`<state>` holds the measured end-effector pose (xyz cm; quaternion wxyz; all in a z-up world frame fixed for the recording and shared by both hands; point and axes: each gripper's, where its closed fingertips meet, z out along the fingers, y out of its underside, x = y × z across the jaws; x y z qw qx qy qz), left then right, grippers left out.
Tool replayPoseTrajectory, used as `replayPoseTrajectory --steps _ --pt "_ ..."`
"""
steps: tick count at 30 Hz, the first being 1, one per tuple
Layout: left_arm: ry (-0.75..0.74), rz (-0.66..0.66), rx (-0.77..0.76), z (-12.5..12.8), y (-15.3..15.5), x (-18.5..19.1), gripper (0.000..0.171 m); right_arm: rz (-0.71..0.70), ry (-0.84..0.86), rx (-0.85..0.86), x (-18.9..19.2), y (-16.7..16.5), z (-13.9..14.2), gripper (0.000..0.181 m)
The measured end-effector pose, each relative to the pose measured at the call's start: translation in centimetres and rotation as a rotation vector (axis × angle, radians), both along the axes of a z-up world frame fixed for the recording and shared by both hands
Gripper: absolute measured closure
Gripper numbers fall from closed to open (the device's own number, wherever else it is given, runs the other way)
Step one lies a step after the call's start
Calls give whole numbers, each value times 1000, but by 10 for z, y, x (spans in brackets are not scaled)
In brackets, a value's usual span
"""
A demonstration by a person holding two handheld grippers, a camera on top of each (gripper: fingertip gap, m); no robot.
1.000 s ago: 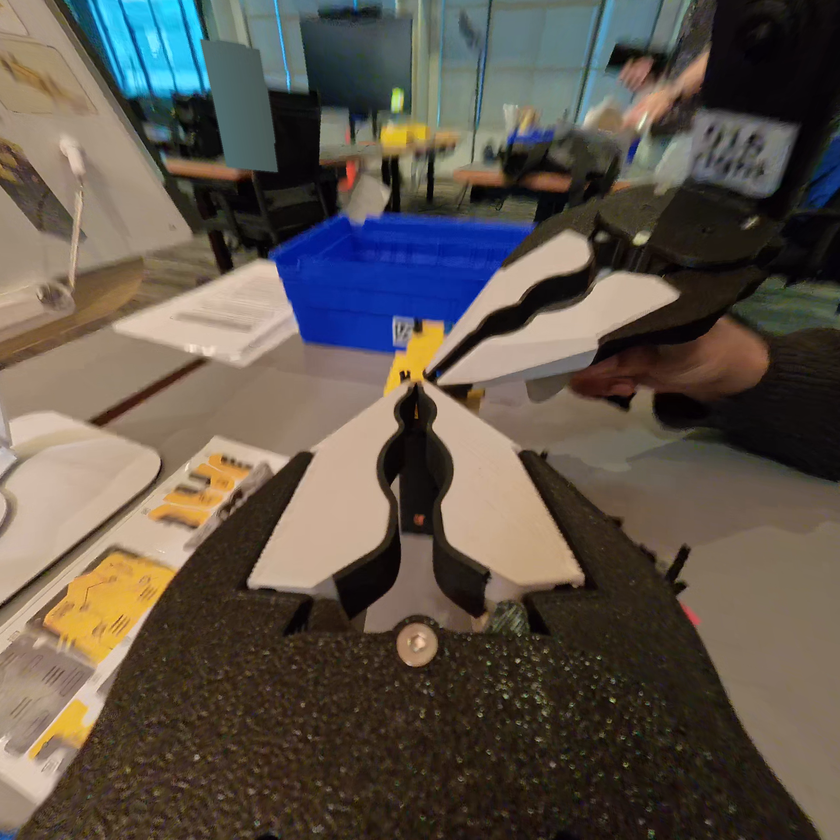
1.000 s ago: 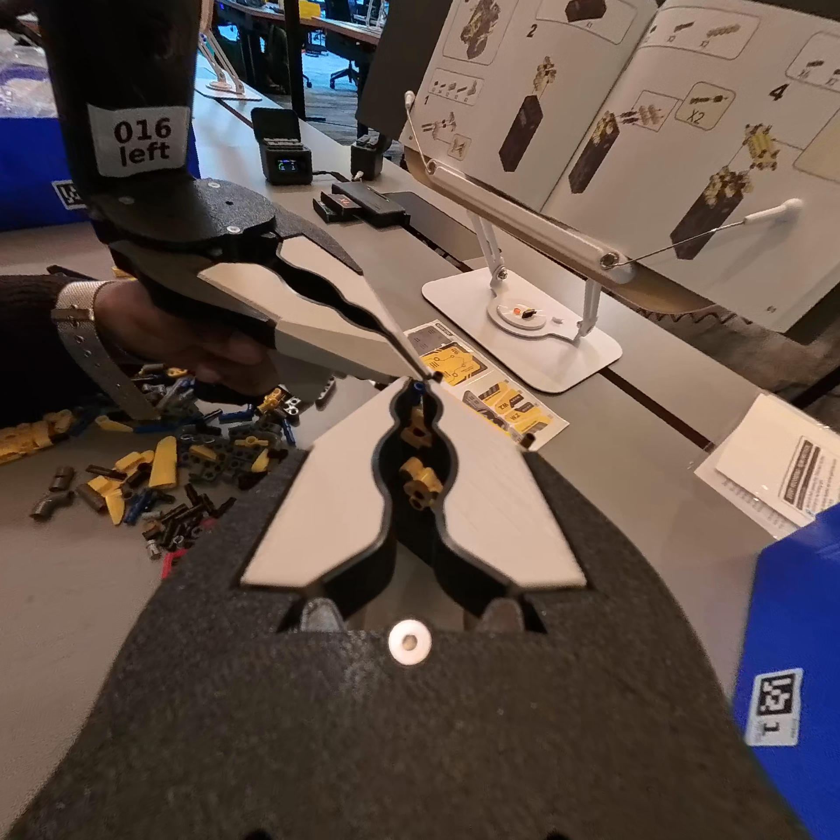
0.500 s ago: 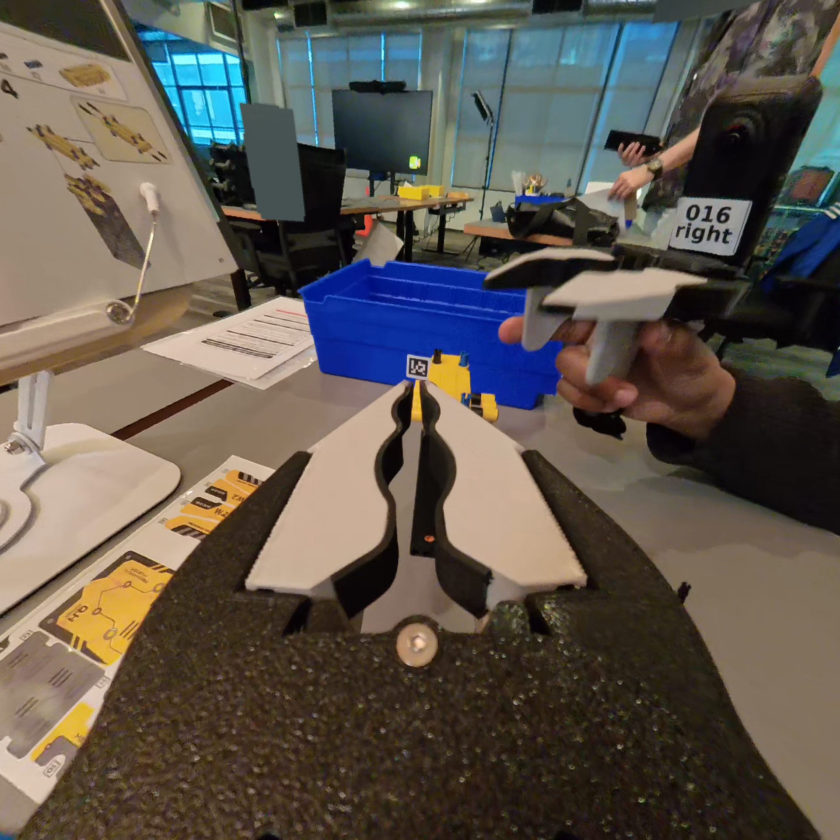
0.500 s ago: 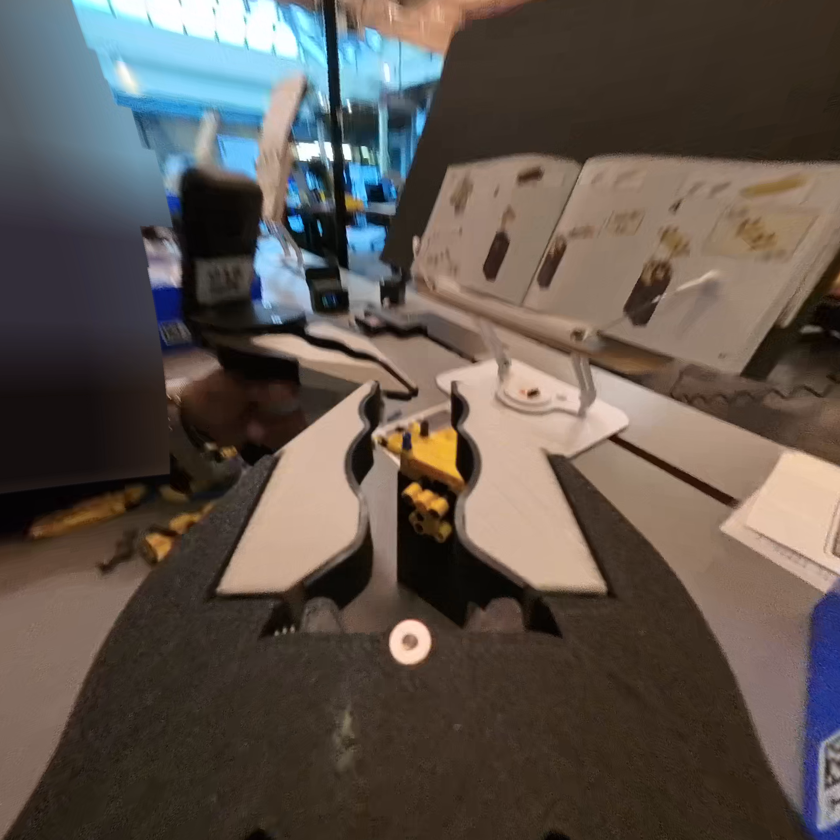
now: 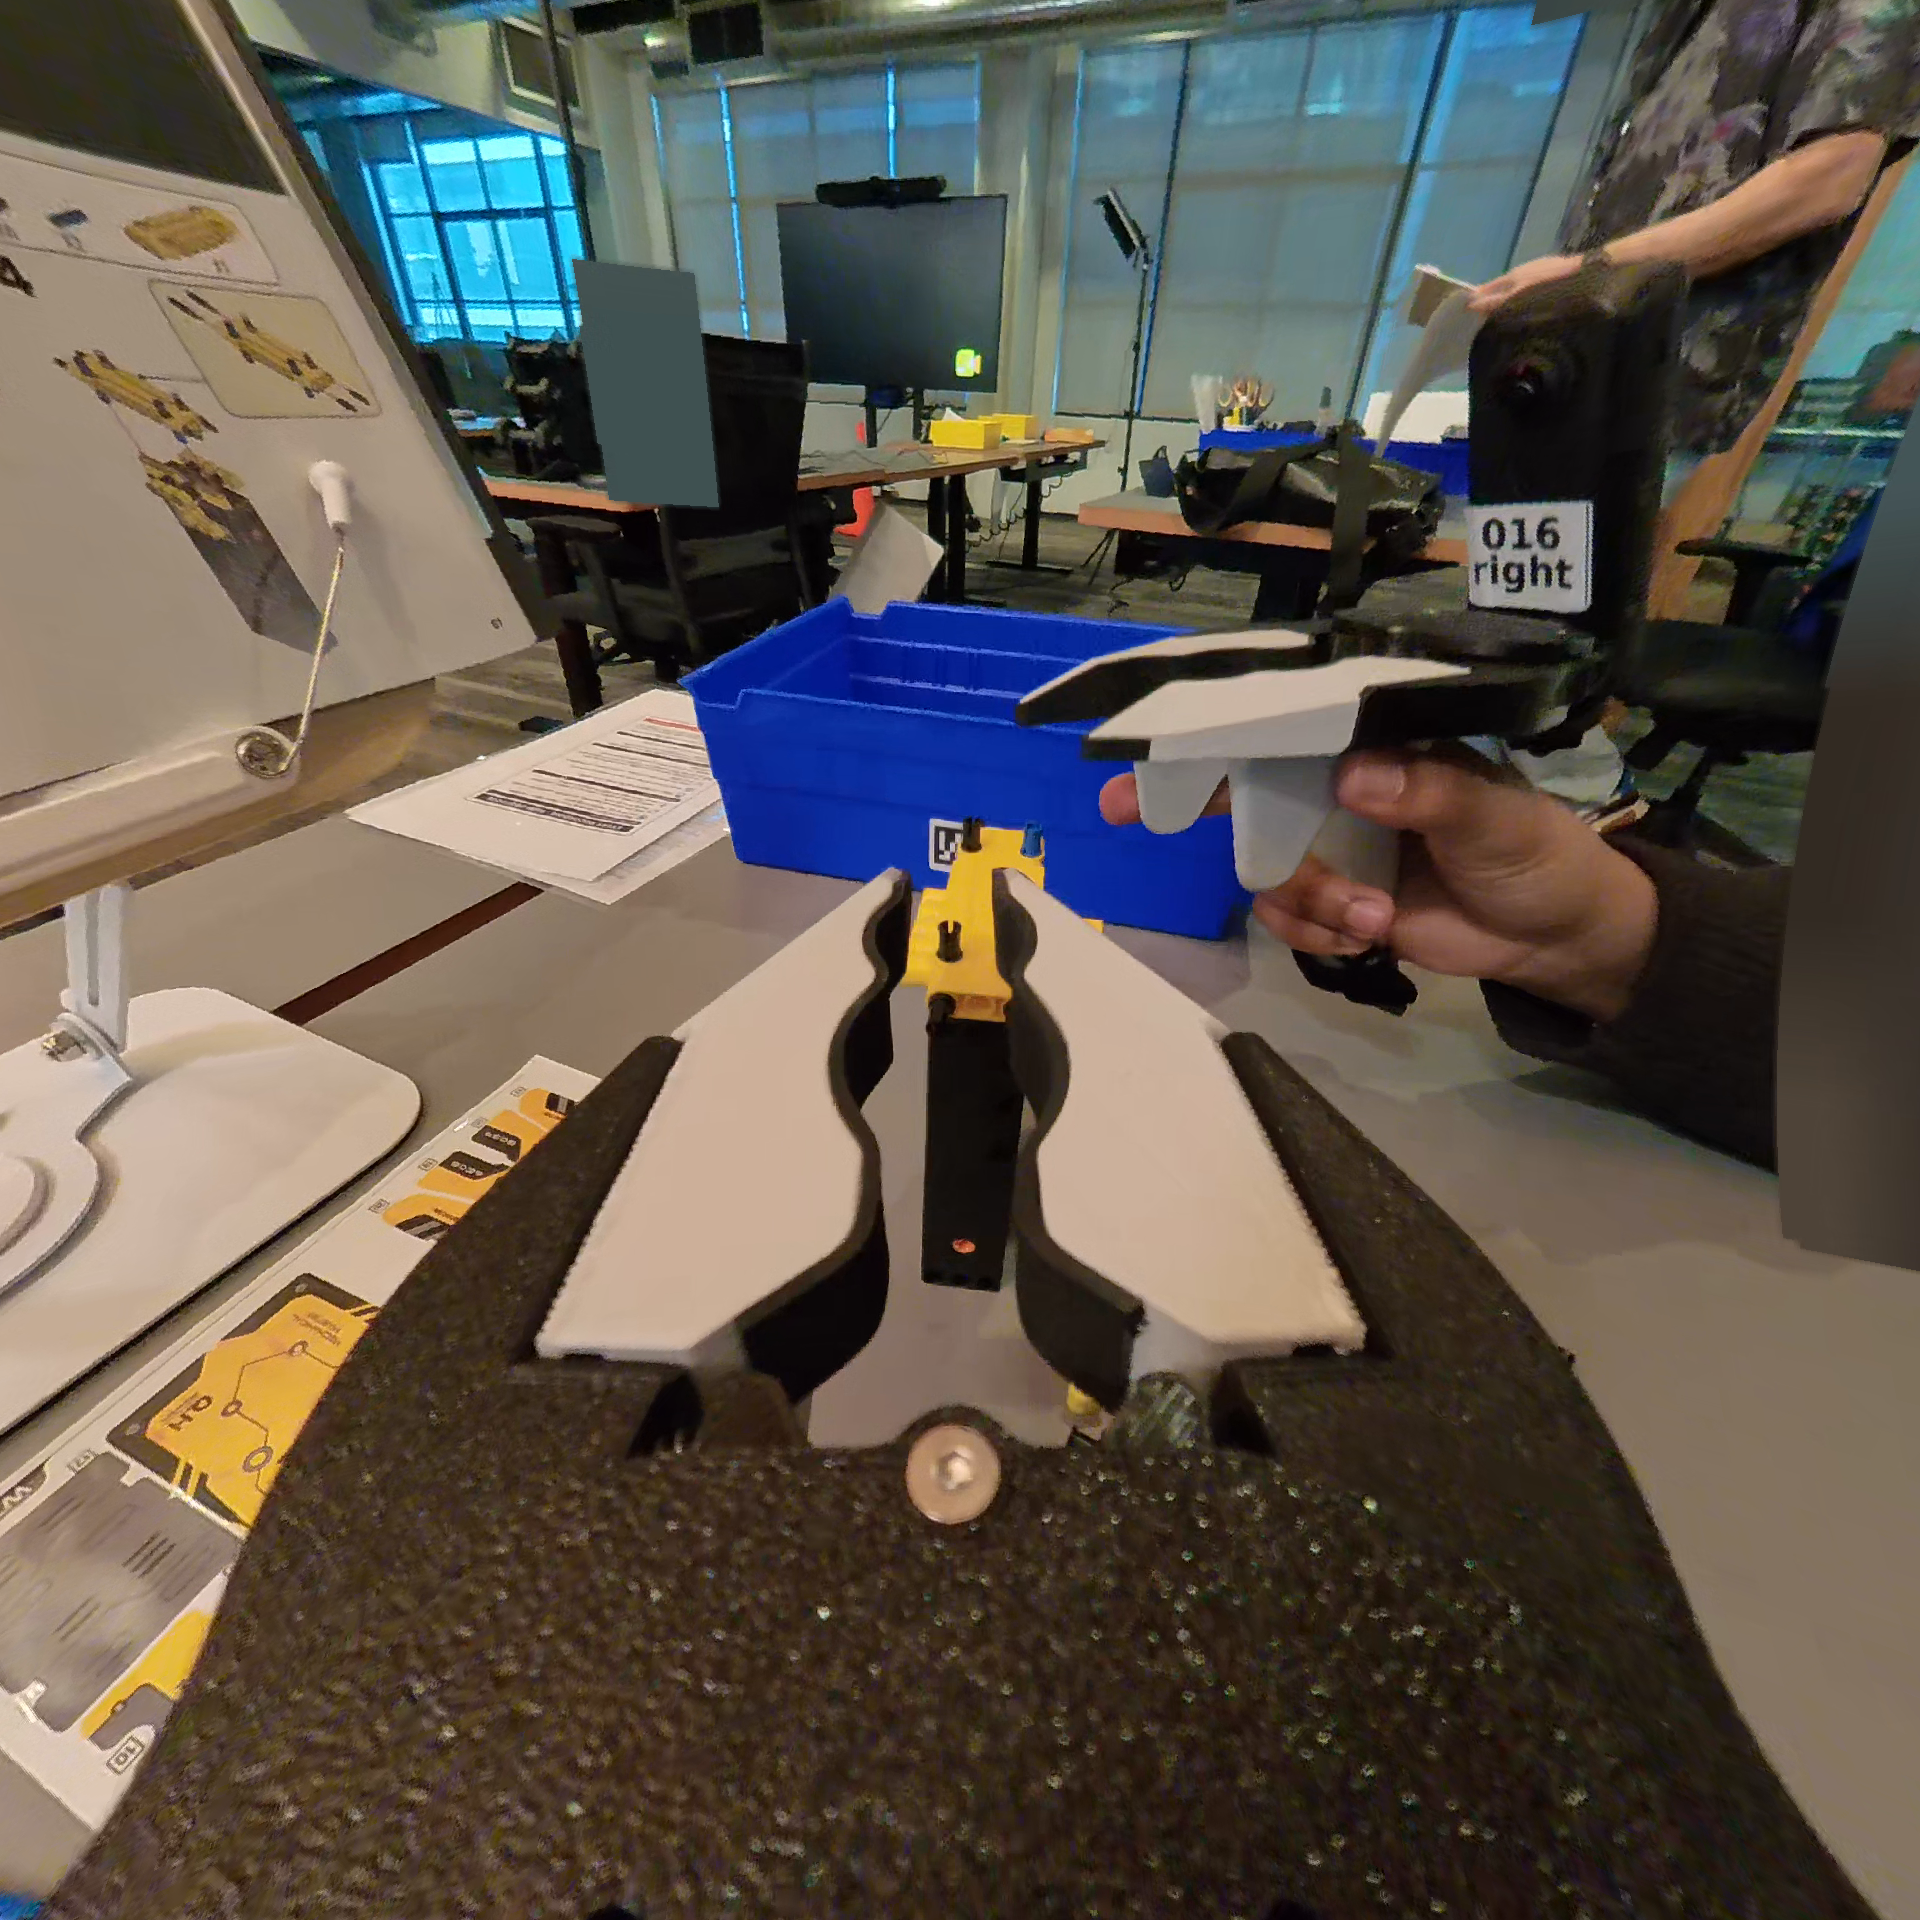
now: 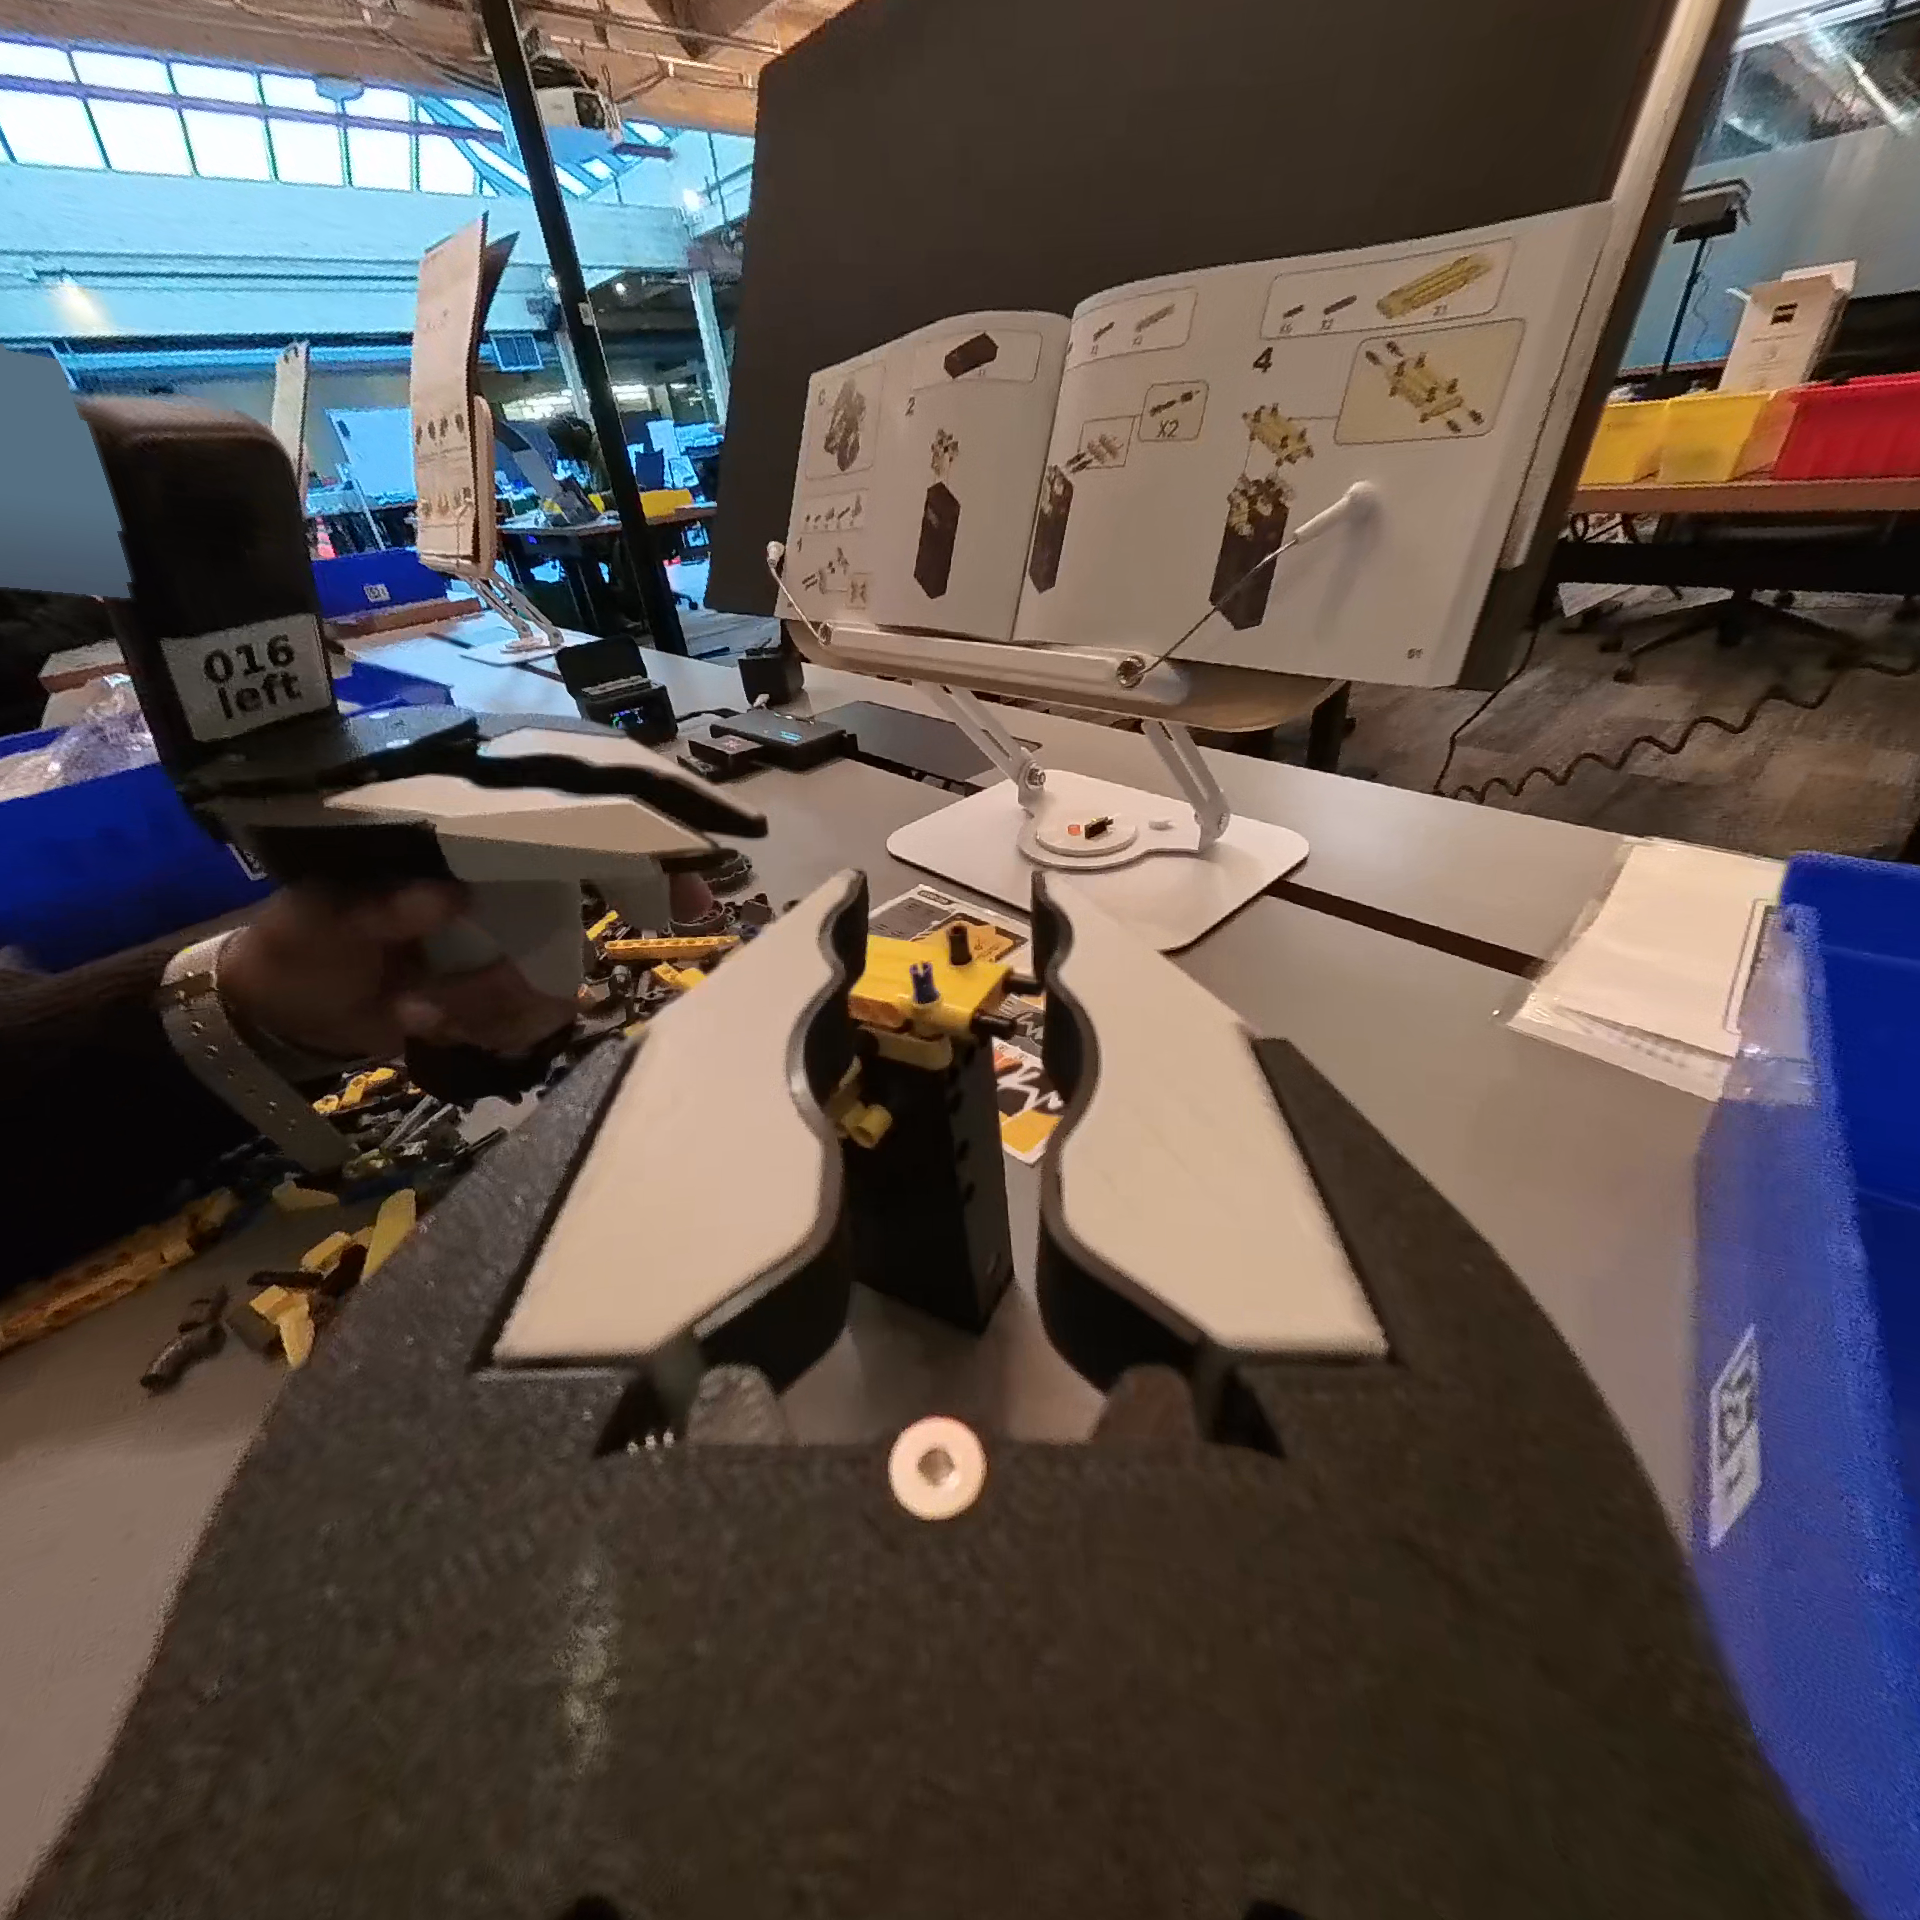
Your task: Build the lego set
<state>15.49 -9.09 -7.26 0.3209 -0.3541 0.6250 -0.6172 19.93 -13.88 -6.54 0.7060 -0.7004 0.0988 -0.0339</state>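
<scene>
- We see the left gripper (image 5: 948,883) with its fingers a narrow gap apart, holding nothing.
- The right gripper (image 6: 948,883) has its fingers spread wide and is likewise empty. In the left wrist view it hangs at the right of the frame, higher than the model and apart from it.
- The model (image 5: 961,1143) sits in the middle of both frames, showing through the gap between each gripper's fingers. It stands free on the grey table (image 5: 1455,1299), and we see neither gripper touching it.
- As built so far, it is a black block with a yellow cluster seated on its top, and short black and blue pins stick out of that cluster.
- A pile of loose pieces (image 6: 312,1278), yellow, black and blue, lies unused in the lower left of the right wrist view.
- The model stands upright: its long axis runs vertically, black end on the table and yellow end up. Some pins point upward and others sideways.
- Around it are a blue bin (image 5: 935,727) just behind it in the left wrist view, a sticker sheet (image 5: 260,1403) at lower left, and an open booklet (image 6: 1195,468) propped on a stand in the upper middle of the right wrist view.
</scene>
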Motion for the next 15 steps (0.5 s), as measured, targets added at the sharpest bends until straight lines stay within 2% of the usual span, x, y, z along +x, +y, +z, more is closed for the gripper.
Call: replayPoseTrajectory --steps 6,11,15 --pt "69 -58 -71 -2 -3 -4 152 94 -19 3 -18 8 -4 139" --pt "80 -15 -67 -11 3 -3 148 59 -20 -3 -13 9 -6 130" --pt "74 -8 -50 -12 -1 -4 147 -19 111 0 10 3 -13 131"
